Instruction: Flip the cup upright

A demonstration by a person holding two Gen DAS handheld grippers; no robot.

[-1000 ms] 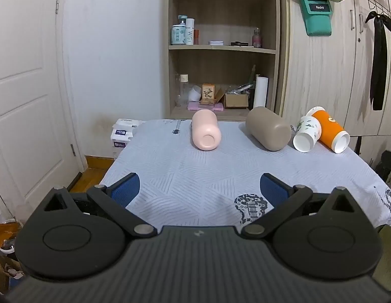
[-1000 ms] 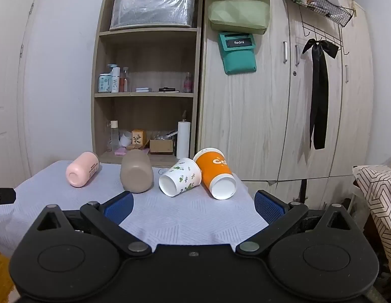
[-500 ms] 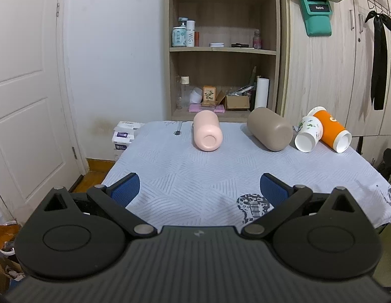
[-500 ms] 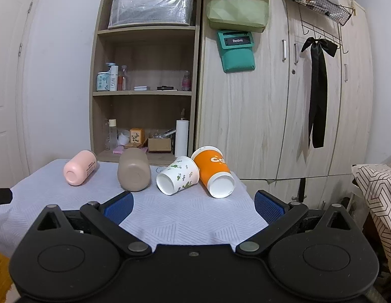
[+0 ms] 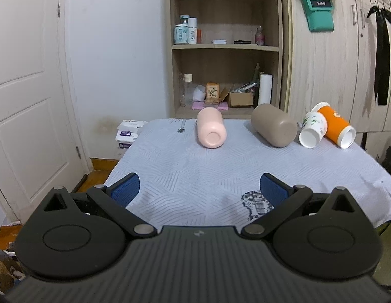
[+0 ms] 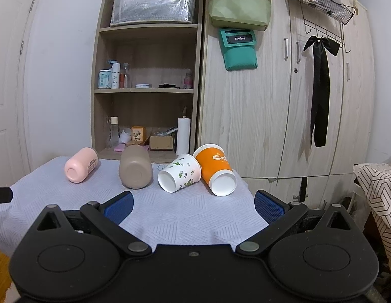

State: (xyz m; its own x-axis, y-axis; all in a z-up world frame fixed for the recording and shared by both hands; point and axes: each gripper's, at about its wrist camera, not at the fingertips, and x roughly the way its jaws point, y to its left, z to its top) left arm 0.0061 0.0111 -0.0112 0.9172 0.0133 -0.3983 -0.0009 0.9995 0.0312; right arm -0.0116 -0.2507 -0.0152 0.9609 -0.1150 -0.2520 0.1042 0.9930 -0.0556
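Several cups lie on their sides in a row at the far part of a table with a pale blue cloth [image 5: 220, 166]: a pink cup [image 5: 210, 131] [image 6: 80, 165], a taupe cup [image 5: 273, 128] [image 6: 135, 170], a white paper cup with green leaves [image 5: 313, 130] [image 6: 180, 173] and an orange paper cup [image 5: 337, 126] [image 6: 217, 169]. My left gripper [image 5: 199, 189] is open and empty over the table's near left edge. My right gripper [image 6: 194, 205] is open and empty over the near right part, short of the paper cups.
A wooden shelf unit [image 6: 147, 88] with bottles and boxes stands behind the table. Wooden wardrobe doors [image 6: 284, 101] are to its right, with a black ribbon hanging. A white door [image 5: 26, 96] is at the left. A patterned cushion [image 6: 377, 189] sits far right.
Both grippers have shifted slightly, and the cups sit a little lower and closer in both views. No cup has moved. Both grippers stay open.
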